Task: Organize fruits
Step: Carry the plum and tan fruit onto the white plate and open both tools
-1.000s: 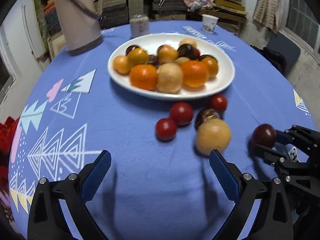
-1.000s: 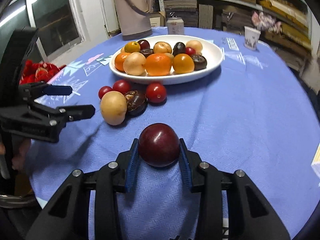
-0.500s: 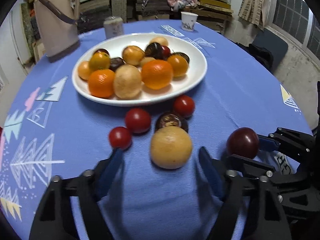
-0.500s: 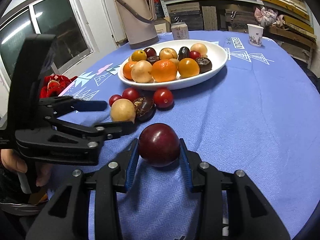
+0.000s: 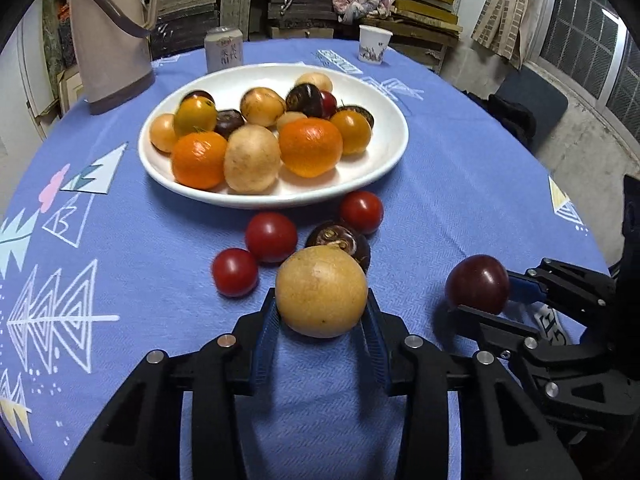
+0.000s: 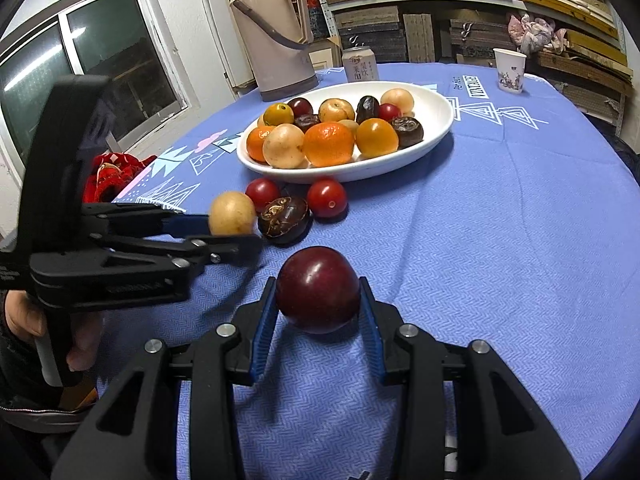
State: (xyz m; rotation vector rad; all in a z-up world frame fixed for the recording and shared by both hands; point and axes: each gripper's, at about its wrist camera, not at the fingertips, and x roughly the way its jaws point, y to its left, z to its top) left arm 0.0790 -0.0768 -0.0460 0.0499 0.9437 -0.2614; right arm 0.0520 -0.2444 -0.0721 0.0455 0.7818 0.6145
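The left gripper [image 5: 322, 316], whose jaws have just been closing, now presses both blue pads against the tan round fruit [image 5: 321, 291] at lower centre. Just behind it lie a dark brown fruit [image 5: 339, 239], partly hidden, and three red tomatoes [image 5: 271, 237]. The right gripper [image 6: 318, 306] is clamped on a dark red plum [image 6: 318, 289]. The white plate [image 5: 384, 156] of mixed fruit sits mid-frame; a thermos [image 5: 110, 32], a can [image 5: 224, 50] and a paper cup [image 5: 374, 44] stand behind it. A hand [image 6: 24, 320] is cut off at the left edge.
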